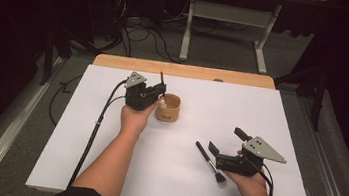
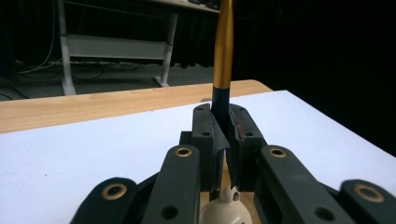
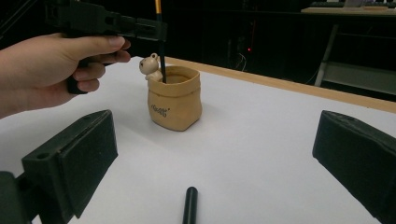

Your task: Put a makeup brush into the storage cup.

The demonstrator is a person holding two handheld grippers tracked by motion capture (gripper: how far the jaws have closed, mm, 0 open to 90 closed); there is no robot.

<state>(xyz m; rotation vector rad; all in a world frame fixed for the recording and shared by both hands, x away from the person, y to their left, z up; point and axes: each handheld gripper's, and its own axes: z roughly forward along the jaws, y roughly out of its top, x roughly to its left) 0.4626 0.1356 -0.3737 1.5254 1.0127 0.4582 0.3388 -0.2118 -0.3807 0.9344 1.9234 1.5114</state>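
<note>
A tan sack-shaped pot (image 1: 168, 109) with a small bear figure (image 3: 151, 66) on its rim stands on the white mat, left of centre. My left gripper (image 1: 159, 91) hovers just over its left rim, shut on a thin upright brush (image 2: 223, 60) with a gold and black handle. The brush's lower end reaches down into the pot (image 3: 175, 100). My right gripper (image 1: 227, 141) rests low at the front right, open, with nothing between its jaws. A black brush (image 1: 209, 161) lies flat on the mat just left of it, its handle end (image 3: 190, 205) pointing towards the pot.
The white mat (image 1: 103, 170) covers most of a wooden table (image 1: 186, 70), whose far edge shows bare. Beyond it stand another table's white legs (image 1: 186, 34) and loose cables on the floor. Grey cables trail from both grippers.
</note>
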